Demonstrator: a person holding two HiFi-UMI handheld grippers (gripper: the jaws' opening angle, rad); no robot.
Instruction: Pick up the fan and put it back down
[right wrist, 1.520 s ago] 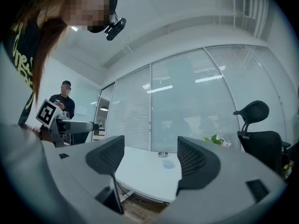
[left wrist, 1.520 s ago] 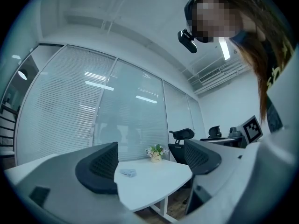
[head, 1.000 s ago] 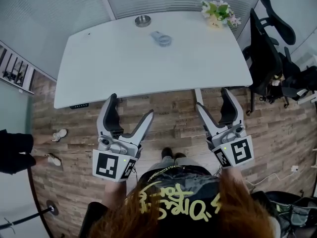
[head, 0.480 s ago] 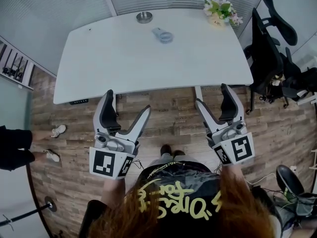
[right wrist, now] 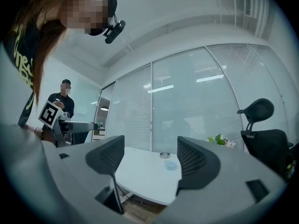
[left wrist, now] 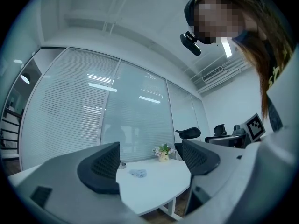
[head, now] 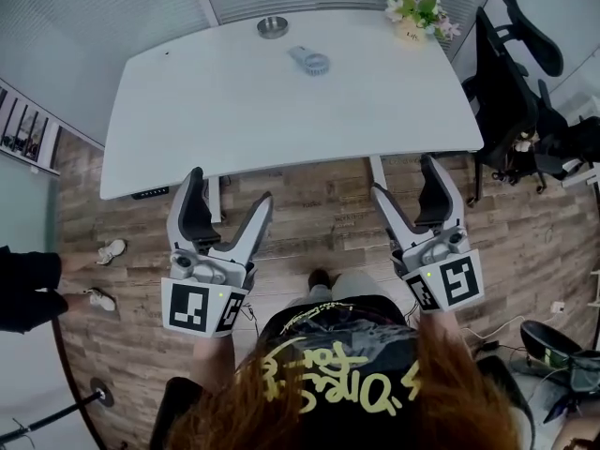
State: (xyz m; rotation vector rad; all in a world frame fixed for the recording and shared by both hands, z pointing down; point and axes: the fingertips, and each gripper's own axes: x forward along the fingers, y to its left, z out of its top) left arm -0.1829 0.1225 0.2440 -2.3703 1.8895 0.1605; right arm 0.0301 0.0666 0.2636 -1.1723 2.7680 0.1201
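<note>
left gripper (head: 224, 216): jaws wide apart, empty | right gripper (head: 412, 202): jaws wide apart, empty | fan (head: 310, 61): upper centre, on table (head: 234, 111)

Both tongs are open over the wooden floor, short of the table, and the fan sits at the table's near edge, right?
Not the near edge: the head view shows the fan toward the far side of the table, by a small round dish. The rest holds: left tongs and right tongs are open over the wooden floor, short of the table.
</note>
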